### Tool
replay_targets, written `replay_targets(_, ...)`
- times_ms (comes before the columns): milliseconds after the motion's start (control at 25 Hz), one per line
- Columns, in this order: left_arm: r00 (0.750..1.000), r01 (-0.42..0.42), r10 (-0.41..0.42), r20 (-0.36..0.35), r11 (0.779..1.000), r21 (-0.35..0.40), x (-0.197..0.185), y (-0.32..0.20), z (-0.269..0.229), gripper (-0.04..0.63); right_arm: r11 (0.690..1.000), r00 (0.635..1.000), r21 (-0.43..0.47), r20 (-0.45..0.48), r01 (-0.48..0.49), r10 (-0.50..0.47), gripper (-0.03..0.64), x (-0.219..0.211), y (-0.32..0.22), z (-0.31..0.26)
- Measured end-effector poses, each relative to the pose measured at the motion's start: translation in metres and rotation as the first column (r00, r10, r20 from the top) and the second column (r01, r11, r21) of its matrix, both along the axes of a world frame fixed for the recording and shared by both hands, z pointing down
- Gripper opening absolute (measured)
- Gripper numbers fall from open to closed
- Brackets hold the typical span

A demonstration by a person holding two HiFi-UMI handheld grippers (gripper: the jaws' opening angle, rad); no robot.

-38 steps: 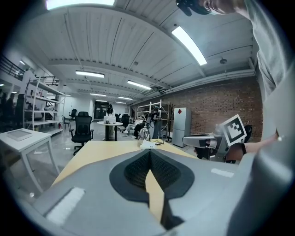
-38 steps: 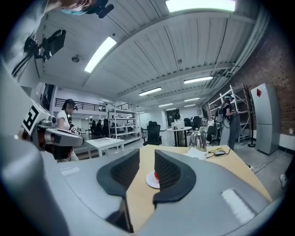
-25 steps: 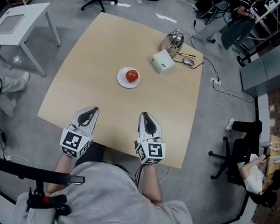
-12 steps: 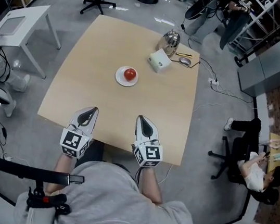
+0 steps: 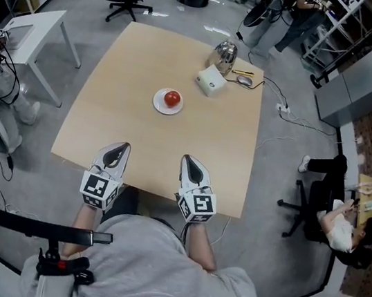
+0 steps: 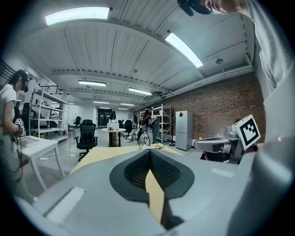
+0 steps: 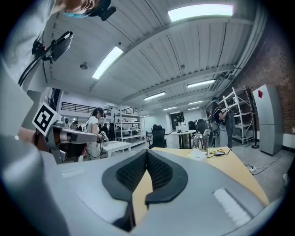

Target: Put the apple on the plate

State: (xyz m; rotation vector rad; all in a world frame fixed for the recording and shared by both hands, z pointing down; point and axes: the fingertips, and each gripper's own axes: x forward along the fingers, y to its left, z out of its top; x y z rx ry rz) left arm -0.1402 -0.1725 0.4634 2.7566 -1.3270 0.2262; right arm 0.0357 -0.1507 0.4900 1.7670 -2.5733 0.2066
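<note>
From the head view, the apple (image 5: 172,98) sits on the small white plate (image 5: 158,104) near the middle of the wooden table (image 5: 112,84), so I judge the placing done. Farther off and to the right are a metal kettle (image 5: 224,56), a white box (image 5: 211,80) and a computer mouse (image 5: 245,81), well apart from the plate. The left gripper (image 5: 124,146) and right gripper (image 5: 189,157) rest side by side at the table's near edge, both pointing toward the plate but well short of it. This looks like a resting stance, clear of the fruit so as not to knock it.

In the left gripper view, the left gripper (image 6: 150,152) has its dark ribbed pads meeting at the tip with nothing between them; only the tabletop shows through the slit nearer the camera. The kettle (image 6: 144,138) stands far ahead, and the right gripper's marker cube (image 6: 249,131) shows at the right. I cannot make out the apple here.

In the right gripper view, the right gripper (image 7: 147,152) is likewise closed on nothing, its pads touching at the tip. The kettle (image 7: 199,140) is far off to the right, and the left gripper's marker cube (image 7: 44,117) is at the left edge.
</note>
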Motion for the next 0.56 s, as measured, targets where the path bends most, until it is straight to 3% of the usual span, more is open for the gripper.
replay_targets(560, 1.000, -0.014, 0.014, 0.004, 1.000, 0.015, 0.0016, 0.0004, -0.0021, 0.020, 1.000, 1.000, 0.007, 0.008, -0.013, 0.012, 0.006, 0.0002, 0.0021, 0.0014)
